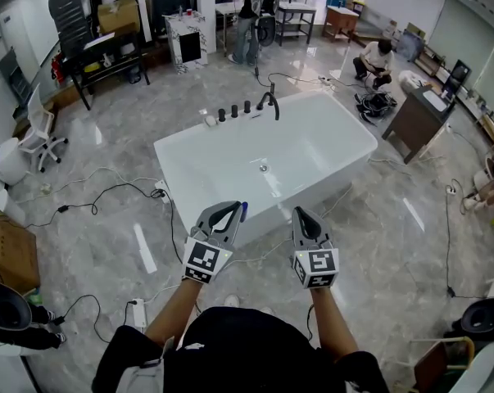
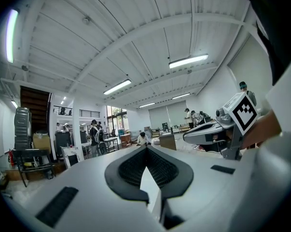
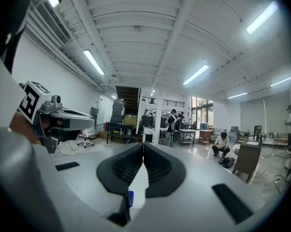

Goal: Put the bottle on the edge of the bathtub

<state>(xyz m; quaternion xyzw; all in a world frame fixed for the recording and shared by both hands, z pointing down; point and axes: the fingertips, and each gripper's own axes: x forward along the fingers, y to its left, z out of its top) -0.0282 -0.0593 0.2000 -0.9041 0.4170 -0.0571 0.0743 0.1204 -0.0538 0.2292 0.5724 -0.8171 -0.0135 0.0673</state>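
Two sets of fingers clenched: grey left gripper (image 1: 230,213), grey right gripper (image 1: 305,218). White oblong bathtub (image 1: 193,182) just beyond fingers; blue speck (image 1: 243,207) at left fingertips, perhaps a cap.

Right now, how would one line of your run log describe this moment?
left gripper: shut, level | right gripper: shut, level | white bathtub: ahead, untouched | bottle: not in view

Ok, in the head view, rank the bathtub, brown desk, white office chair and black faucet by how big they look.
1. bathtub, by far the largest.
2. brown desk.
3. white office chair, close to the desk in apparent size, so that pair is uncertain.
4. black faucet, the smallest.
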